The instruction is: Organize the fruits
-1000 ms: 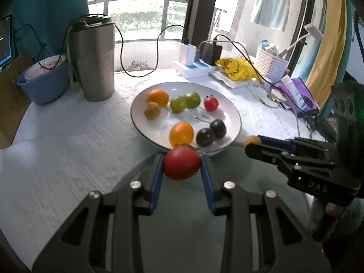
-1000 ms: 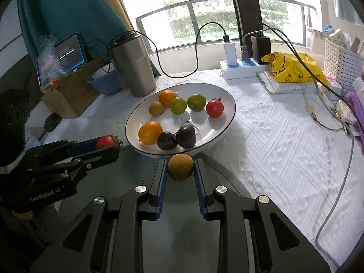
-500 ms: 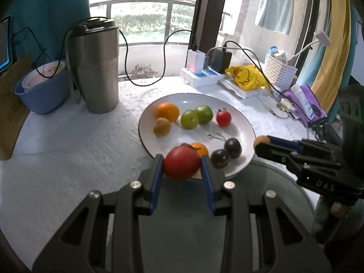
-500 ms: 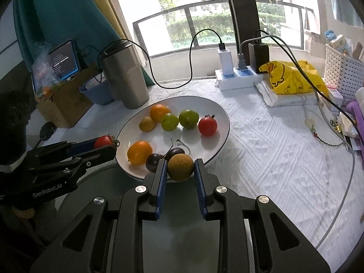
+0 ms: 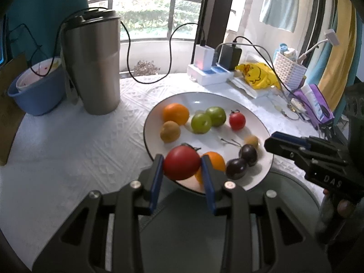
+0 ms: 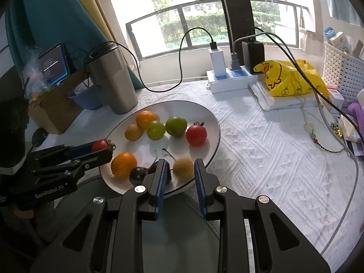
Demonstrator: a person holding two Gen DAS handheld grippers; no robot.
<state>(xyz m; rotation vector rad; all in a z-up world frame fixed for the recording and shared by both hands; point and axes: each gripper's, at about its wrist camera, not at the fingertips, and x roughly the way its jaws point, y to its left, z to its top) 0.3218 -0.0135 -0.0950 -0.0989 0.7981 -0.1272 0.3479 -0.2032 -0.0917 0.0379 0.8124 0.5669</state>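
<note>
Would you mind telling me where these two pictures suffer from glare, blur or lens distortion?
Left wrist view: the window is blown out white, the railing bows from the fisheye lens, and the plate carries a small bright glint. The brown fruit beside the right gripper looks smeared. Right wrist view: the window is again overexposed, its frame curves, and the edges darken to black.

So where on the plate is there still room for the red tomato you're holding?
The red tomato in the left gripper could go on the bare middle of the white plate, between the two green fruits, the small red tomato and the dark plums. The near rim is crowded.
</note>
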